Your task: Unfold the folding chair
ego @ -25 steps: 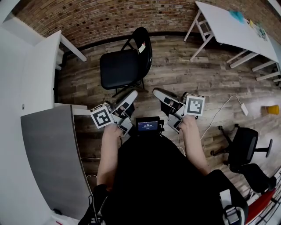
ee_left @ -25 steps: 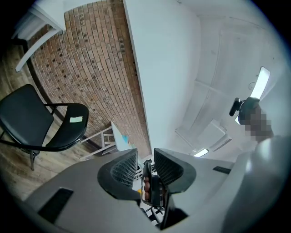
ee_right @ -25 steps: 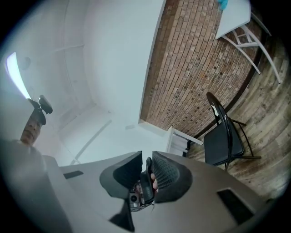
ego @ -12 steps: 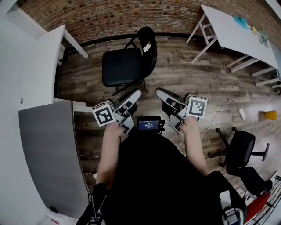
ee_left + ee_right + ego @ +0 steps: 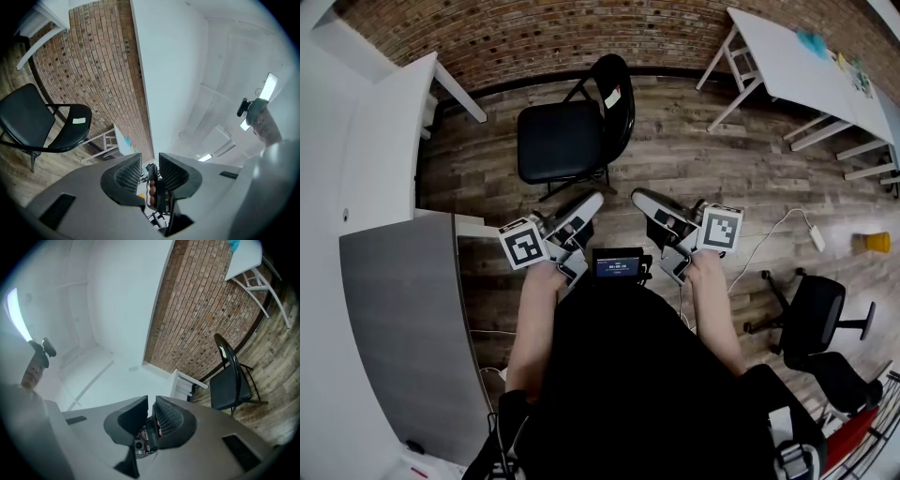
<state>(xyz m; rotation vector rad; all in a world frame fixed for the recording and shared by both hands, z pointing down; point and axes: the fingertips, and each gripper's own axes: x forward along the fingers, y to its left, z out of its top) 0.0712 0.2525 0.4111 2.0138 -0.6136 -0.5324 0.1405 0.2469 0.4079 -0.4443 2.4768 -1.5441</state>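
The chair point(image 5: 558, 141) is standing on the plank floor point(image 5: 703, 159) straight ahead of both claws and well apart from them. It's sitting a bit toward the left gripper point(image 5: 584, 206), so that one's nearer. It's looking already opened to me: flat black padded seat, rounded back turned sideways, thin black tube legs. The left gripper is hanging slightly parted and holding nothing. The right gripper point(image 5: 647, 203) is sitting clenched on nothing.

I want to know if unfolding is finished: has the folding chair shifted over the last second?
No. The folding chair keeps its gap from the white table leg; only the view drifted slightly.
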